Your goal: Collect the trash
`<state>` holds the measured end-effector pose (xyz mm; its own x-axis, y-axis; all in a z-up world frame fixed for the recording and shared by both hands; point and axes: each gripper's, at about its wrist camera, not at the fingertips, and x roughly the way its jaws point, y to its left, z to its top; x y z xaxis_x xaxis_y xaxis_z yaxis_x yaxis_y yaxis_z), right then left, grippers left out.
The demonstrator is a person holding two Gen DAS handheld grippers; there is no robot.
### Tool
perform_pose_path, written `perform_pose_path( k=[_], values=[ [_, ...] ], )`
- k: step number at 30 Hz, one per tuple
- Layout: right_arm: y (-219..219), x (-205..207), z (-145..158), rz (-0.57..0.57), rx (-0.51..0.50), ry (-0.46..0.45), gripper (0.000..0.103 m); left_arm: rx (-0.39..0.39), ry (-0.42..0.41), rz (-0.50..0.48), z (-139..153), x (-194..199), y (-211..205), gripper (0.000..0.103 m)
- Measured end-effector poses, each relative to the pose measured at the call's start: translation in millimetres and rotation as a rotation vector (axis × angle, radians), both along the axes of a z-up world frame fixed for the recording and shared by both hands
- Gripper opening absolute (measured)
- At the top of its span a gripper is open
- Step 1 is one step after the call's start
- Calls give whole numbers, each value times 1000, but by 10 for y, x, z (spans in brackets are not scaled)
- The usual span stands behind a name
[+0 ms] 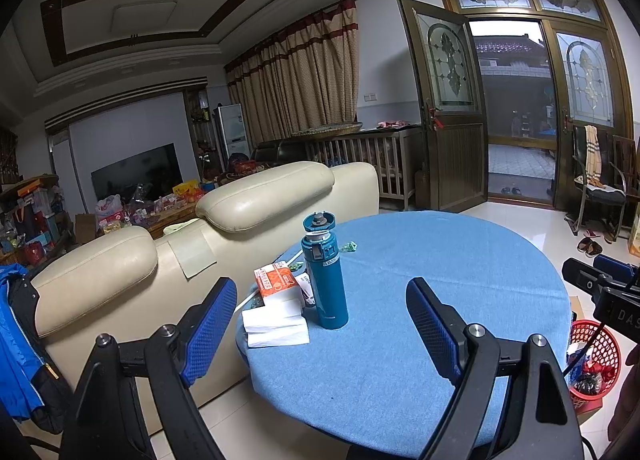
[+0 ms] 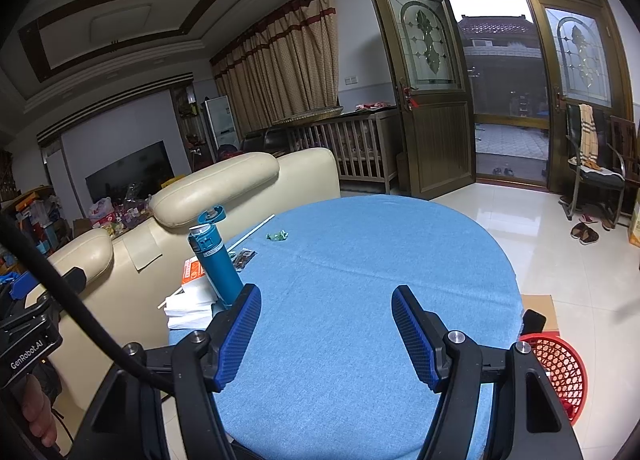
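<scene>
Right wrist view shows both grippers, right [image 2: 326, 334] and left [image 1: 320, 330], spread wide and empty, so next comes reaching the green wrapper [image 2: 277, 236].

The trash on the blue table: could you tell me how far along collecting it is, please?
Done: nothing evident. In hand: nothing; left gripper and right gripper are open and empty. Left: green wrapper and dark wrapper still on the table; red basket waits beside it.

Green wrapper [image 1: 347, 247] (crumpled) on blue table [image 1: 440, 280]
</scene>
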<state>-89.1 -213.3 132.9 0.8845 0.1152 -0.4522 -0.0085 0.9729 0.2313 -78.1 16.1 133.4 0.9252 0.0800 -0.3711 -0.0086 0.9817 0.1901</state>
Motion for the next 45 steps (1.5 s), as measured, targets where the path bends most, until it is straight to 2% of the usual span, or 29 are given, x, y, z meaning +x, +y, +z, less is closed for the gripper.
perform_pose_path(
  k=[45],
  values=[
    [-5, -6, 5, 1, -1, 1, 71, 3, 10, -14, -20, 23, 6, 87]
  ],
)
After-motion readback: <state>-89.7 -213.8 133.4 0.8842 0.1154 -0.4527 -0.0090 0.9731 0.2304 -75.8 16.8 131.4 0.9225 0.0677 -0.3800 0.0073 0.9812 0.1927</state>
